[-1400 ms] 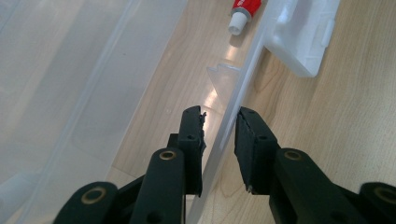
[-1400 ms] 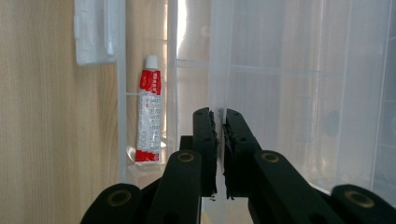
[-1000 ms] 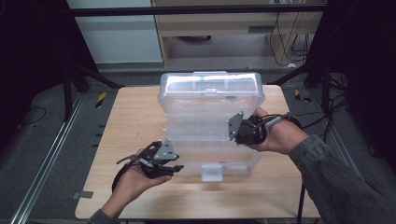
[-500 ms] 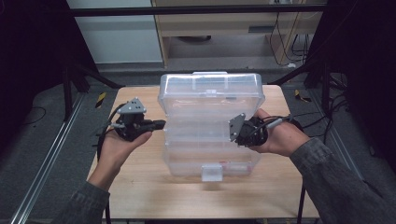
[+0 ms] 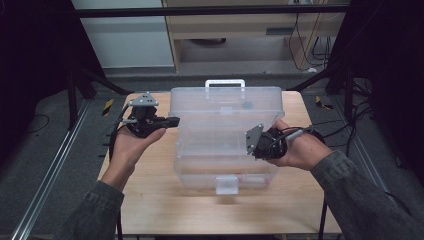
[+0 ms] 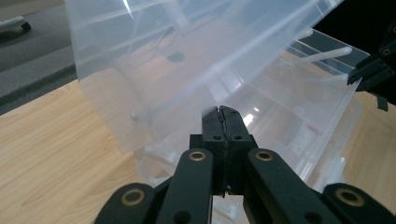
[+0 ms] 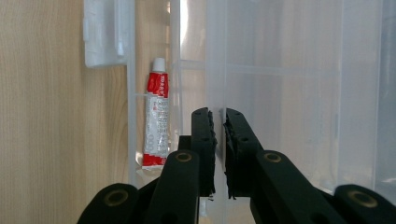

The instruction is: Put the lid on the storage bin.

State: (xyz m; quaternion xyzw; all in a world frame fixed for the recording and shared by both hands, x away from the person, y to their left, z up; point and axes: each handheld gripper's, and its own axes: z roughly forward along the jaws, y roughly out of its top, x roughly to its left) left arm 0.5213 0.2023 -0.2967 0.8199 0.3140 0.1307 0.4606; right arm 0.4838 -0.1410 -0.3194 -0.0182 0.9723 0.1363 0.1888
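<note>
A clear plastic storage box (image 5: pixel 225 170) stands on the wooden table (image 5: pixel 150 200). Its lid (image 5: pixel 225 107) is tipped up, with a white handle (image 5: pixel 225 82) at the far edge. Inside the box lies a red and white tube (image 7: pixel 156 116). My right gripper (image 5: pixel 252 145) is at the box's right side, shut on a thin clear plastic edge (image 7: pixel 218 116) that runs between its jaws. My left gripper (image 5: pixel 175 120) is shut with nothing in it. Its closed tips (image 6: pixel 219 112) are right at the lid's left edge, and I cannot tell whether they touch it.
A white latch (image 5: pixel 226 184) hangs at the box's front. Bare tabletop lies to the left and in front of the box. Black frame posts (image 5: pixel 75 85) stand beyond the table's far corners, and cables (image 5: pixel 350 125) lie on the floor to the right.
My left hand left the box's front left corner and rose back to the lid's left side. The lid's handle now stands at the far edge. The right hand kept still.
</note>
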